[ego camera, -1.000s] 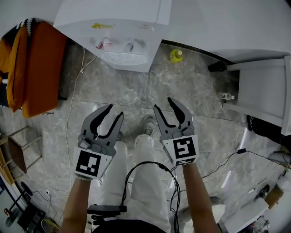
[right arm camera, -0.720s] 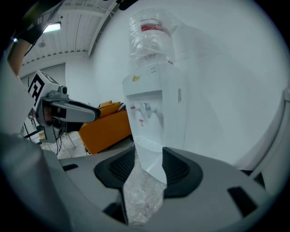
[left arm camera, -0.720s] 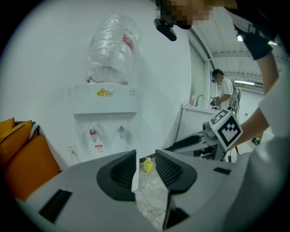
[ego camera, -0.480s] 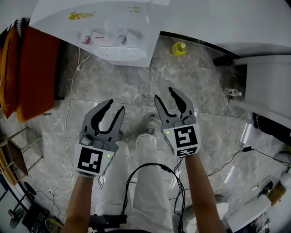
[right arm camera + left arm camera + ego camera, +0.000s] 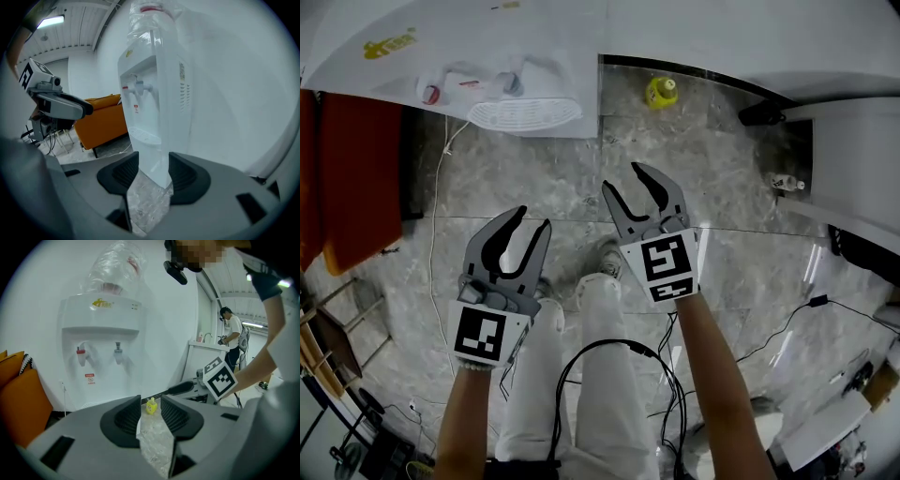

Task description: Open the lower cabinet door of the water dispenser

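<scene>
The white water dispenser [image 5: 478,56] stands at the upper left of the head view, seen from above, with its two taps and drip tray [image 5: 525,113]; its lower cabinet door is hidden beneath them. My left gripper [image 5: 532,220] hangs open over the marble floor, short of the dispenser. My right gripper [image 5: 623,180] is a little farther forward, its jaws opening with nothing between them. The left gripper view faces the dispenser [image 5: 103,333] front, with the lower part hidden behind the left gripper [image 5: 151,411]. In the right gripper view the dispenser [image 5: 152,93] shows from its side above the right gripper [image 5: 149,176].
A yellow bottle [image 5: 661,91] stands on the floor by the wall. An orange sofa [image 5: 352,178] is left of the dispenser, and a white cord [image 5: 439,225] trails beside it. White furniture [image 5: 862,159] is at the right. Black cables [image 5: 609,352] hang by my legs. Another person [image 5: 232,333] stands far off.
Both grippers have sunk toward the floor. The dispenser has slid to the upper left of the head view. The right gripper has moved forward and its jaws stand slightly wider.
</scene>
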{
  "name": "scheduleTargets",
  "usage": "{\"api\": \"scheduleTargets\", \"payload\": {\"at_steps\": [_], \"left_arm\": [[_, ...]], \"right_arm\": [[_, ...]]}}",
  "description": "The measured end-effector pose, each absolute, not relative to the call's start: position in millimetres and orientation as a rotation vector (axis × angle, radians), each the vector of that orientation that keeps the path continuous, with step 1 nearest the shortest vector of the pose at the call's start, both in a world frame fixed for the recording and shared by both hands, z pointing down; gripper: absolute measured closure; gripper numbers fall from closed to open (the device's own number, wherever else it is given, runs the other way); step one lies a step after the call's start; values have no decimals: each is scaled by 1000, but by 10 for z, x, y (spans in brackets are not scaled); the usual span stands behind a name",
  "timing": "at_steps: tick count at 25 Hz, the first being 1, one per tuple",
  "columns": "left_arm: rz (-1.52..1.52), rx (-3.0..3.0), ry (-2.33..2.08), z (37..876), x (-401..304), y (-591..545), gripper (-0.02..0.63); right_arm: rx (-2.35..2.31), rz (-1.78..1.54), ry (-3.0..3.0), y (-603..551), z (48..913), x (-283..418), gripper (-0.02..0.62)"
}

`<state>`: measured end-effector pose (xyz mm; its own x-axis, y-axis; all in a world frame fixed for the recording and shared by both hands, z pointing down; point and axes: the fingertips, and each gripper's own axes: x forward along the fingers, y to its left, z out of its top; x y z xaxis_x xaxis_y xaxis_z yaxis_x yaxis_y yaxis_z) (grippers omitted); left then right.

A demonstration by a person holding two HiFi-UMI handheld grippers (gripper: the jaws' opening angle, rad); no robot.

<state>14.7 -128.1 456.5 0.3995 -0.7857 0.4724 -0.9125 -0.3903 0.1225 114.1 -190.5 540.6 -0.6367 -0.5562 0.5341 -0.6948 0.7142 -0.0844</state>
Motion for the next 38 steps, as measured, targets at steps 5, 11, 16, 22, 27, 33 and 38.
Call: {"api": "scheduleTargets", "payload": {"at_steps": [5,11,16,22,27,33,38], "left_arm": [[516,2293,-1456,4815,174,-1368,472],[539,2291,-1451,5021,217,-1458,472],[535,2278,-1462,5161,196,-1515,472],[546,2265,-1480,5293,168,-1549,472],[556,2261,-1491,5382,117,-1585,472],[553,2257,-1502,5453,89,-1615,472],[564,2256,-1507,5478,50,-1621,472]], "right_arm": [[936,387,-2426,-2060,5706,1116,411],[931,396,-2416,-2253,5983,1088,411],[911,392,-2405,-2410,6231,1027,411],[887,375,-2390,-2596,6491,916,411],[902,382,-2370,-2726,6698,808,411],[884,353,-2346,-2859,6908,685,411],[866,342,-2329,-2939,7060,614,411]]}}
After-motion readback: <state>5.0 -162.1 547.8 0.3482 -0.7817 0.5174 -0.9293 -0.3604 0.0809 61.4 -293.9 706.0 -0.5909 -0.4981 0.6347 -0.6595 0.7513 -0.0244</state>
